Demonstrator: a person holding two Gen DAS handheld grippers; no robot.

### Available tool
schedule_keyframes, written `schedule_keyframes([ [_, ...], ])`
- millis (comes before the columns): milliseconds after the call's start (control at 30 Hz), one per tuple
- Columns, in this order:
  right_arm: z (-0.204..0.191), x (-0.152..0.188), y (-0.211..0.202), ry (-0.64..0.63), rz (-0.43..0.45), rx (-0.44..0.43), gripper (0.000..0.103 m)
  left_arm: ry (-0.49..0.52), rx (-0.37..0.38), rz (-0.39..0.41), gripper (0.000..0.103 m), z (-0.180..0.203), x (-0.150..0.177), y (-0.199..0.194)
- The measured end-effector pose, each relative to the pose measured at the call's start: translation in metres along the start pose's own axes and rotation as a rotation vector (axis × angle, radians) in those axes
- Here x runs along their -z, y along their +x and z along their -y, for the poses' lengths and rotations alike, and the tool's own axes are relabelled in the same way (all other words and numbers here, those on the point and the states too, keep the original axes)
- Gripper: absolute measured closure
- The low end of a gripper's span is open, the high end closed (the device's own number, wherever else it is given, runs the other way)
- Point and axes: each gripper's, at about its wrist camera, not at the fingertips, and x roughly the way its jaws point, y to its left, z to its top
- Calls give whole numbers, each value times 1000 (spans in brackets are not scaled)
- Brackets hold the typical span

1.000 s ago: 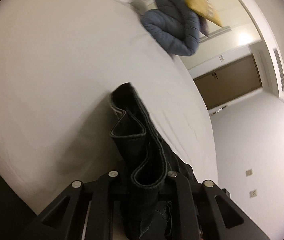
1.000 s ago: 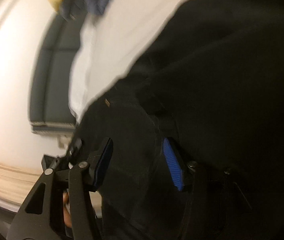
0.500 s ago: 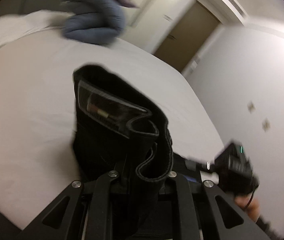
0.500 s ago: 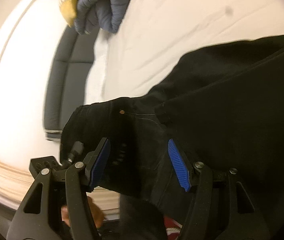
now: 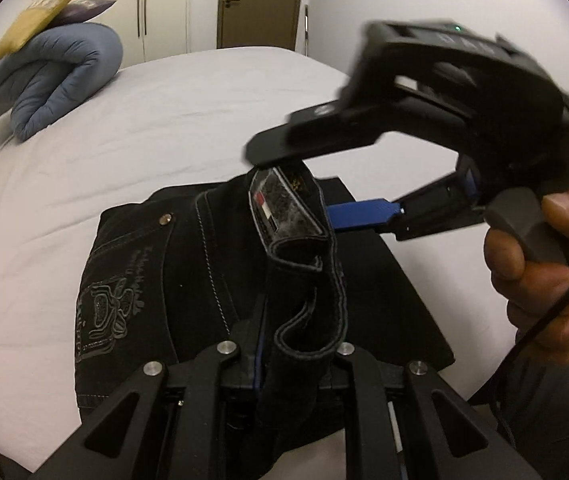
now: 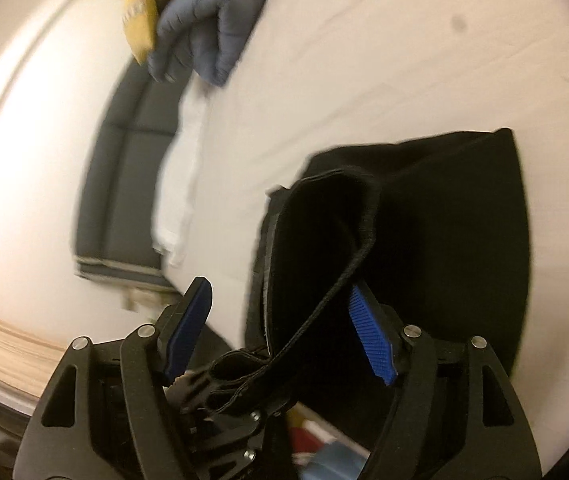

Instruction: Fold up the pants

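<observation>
Black pants (image 5: 172, 280) lie folded on the white bed (image 5: 124, 128), waist end with a printed back pocket facing me. My left gripper (image 5: 296, 344) is shut on the waistband (image 5: 308, 288), which stands up in a loop between the fingers. My right gripper (image 5: 304, 184) shows in the left wrist view, open, jaws spread around the top of that waistband, held by a hand (image 5: 540, 280). In the right wrist view the right gripper (image 6: 280, 328) is open, blue pads (image 6: 368, 336) either side of the raised waistband (image 6: 324, 248), with the folded pants (image 6: 464, 240) behind.
A rolled blue duvet (image 5: 52, 80) with a yellow cushion (image 5: 40, 12) lies at the bed's far left. A dark headboard (image 6: 124, 160) and white pillow (image 6: 180, 184) flank the bed. A brown door (image 5: 260, 0) stands beyond.
The pants have been brought down and now lie folded on the bed. My right gripper has let go of the cloth and opened wider, now close above the left gripper.
</observation>
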Motion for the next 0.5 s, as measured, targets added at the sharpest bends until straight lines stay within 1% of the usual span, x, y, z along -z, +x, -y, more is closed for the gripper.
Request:
schedule_keyframes([
  [100,2,1,-1,-52,-1,51,37,51,-39,4,87,9,3,0],
  [167,10,6,0,-49,-13,83,48,77,-58,9,87,11,4,-1],
  [200,16,6,2,-29,-27,92,50,84,-63,8,87,11,-5,2],
  [233,26,8,2,-2,-42,105,54,92,-63,4,87,15,-6,7],
  [267,30,10,3,7,-43,101,69,100,-61,0,86,17,-6,8],
  [333,32,10,1,-22,-32,81,77,121,-65,1,86,21,-7,10],
  [367,32,10,0,-38,-23,96,85,128,-62,1,86,22,-8,11],
  [400,30,9,-5,-56,-11,106,88,131,-55,4,86,23,-9,11],
  [500,24,13,-15,-98,30,114,90,157,-49,25,86,30,-17,8],
])
